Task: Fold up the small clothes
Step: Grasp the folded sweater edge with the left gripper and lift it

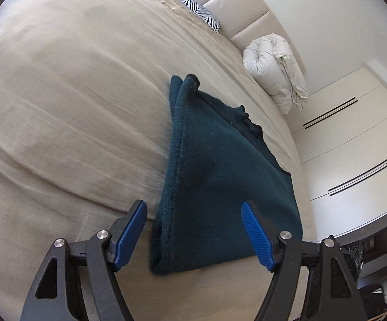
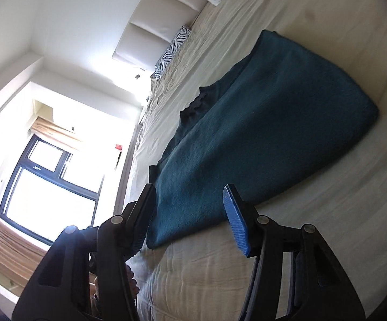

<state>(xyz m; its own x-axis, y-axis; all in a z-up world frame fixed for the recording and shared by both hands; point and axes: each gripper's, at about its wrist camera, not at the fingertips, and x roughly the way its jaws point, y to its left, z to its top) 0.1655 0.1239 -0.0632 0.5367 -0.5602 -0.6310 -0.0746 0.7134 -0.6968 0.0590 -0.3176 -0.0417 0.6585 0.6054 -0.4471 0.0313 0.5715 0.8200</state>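
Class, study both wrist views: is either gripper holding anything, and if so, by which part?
Nothing is held. The left gripper and right gripper both have open jaws; the teal garment lies folded on the bed.

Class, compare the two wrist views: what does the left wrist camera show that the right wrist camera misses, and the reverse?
Only the left wrist view shows the white wardrobe doors. Only the right wrist view shows the window and its folded blind. Both show the teal garment folded on the bed, the zebra-print pillow, the rolled white duvet and the padded headboard.
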